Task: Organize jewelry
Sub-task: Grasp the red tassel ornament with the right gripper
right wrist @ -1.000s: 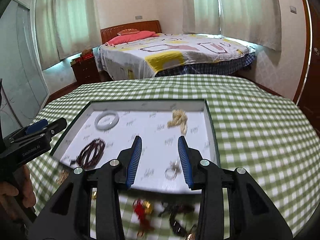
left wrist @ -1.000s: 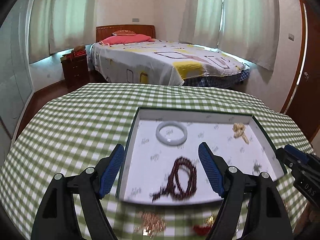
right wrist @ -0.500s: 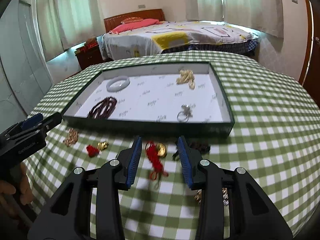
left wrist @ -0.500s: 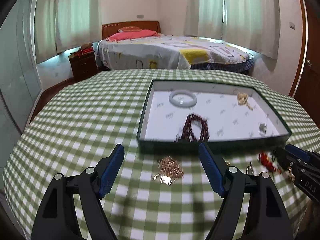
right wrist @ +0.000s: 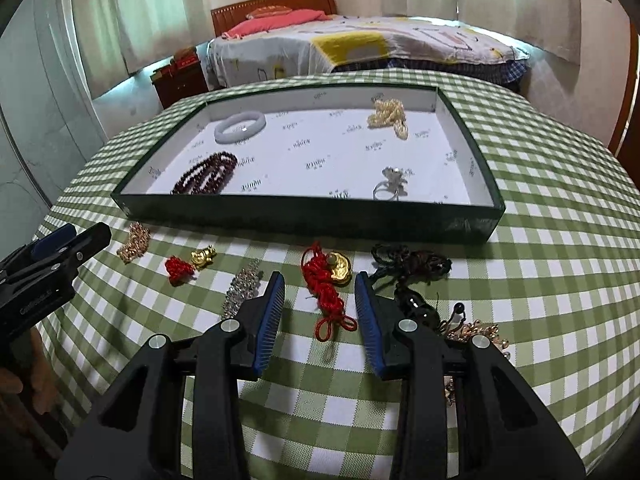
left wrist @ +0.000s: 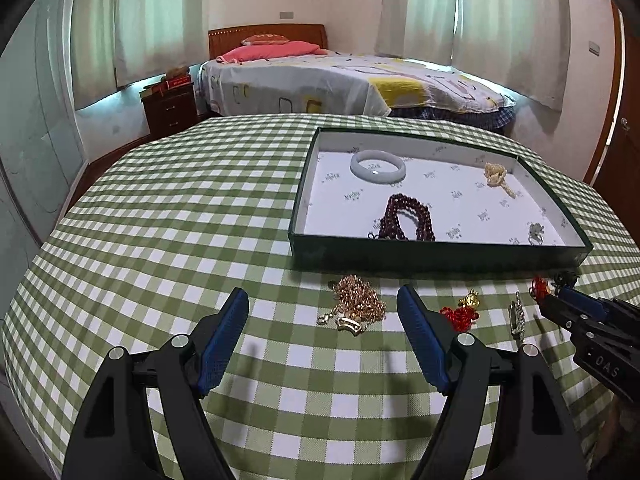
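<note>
We hold the right hand-held gripper point(right wrist: 320, 300) with its jaws apart, having just narrowed a little, astride the red knotted charm point(right wrist: 326, 280) on the checked surface point(right wrist: 540, 280) in front of the tray point(right wrist: 280, 216). We lower until both pads flank the knot, then close gently. The left hand-held gripper point(left wrist: 322, 320) gapes empty near the gold chain point(left wrist: 356, 304).

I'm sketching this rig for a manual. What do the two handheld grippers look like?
Both match: the left gripper and right gripper have black plastic jaw arms with silver pivot screws and ribbed blue pads. Pale lettering marks each body's side, too small to read fully. No cables or sleeves show.
</note>
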Motion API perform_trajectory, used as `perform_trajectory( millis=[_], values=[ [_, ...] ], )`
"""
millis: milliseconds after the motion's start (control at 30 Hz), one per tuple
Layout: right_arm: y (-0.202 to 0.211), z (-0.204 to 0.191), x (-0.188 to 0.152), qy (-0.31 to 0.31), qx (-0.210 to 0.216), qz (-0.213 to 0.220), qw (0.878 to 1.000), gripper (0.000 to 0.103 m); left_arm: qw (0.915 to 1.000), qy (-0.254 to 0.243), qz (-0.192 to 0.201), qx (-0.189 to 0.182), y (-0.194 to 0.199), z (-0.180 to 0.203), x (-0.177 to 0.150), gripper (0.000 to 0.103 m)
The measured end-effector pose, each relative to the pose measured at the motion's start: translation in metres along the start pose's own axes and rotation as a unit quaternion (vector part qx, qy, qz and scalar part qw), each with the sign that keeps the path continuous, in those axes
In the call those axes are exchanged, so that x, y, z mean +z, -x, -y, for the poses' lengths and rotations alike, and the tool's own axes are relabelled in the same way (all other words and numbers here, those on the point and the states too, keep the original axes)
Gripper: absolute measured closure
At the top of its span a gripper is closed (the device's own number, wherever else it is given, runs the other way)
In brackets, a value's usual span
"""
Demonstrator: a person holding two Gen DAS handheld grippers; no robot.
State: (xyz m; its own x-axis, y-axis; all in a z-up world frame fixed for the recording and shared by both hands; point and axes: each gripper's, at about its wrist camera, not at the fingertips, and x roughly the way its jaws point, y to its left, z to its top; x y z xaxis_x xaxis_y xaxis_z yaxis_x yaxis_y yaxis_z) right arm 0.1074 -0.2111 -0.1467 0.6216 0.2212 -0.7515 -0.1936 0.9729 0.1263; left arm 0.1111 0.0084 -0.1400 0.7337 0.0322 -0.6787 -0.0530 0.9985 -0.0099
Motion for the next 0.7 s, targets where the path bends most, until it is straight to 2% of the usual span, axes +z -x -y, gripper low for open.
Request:
perform_trajectory(
  millis=[67, 133, 200, 700],
  values=[
    [-0.001, -0.001, -0.001, 0.007, -0.005, -0.001, 1.000, 0.079, 1.0000, 0.002, -0.005, -0.001, -0.003, 0.000, -0.001, 0.029],
    [-0.002, -0.002, -0.001, 0.012, -0.006, -0.002, 1.000, 0.081, 1.0000, 0.003, -0.007, -0.001, -0.004, 0.001, -0.002, 0.029],
    [-0.002, -0.001, -0.001, 0.013, -0.006, -0.002, 1.000, 0.091, 1.0000, 0.003, -0.009, -0.001, -0.006, 0.001, -0.002, 0.029],
    [-0.001, 0.000, -0.002, 0.016, 0.001, 0.006, 1.000, 0.093, 0.9985, 0.008, -0.048, -0.025, -0.030, 0.004, 0.003, 0.029]
  ],
)
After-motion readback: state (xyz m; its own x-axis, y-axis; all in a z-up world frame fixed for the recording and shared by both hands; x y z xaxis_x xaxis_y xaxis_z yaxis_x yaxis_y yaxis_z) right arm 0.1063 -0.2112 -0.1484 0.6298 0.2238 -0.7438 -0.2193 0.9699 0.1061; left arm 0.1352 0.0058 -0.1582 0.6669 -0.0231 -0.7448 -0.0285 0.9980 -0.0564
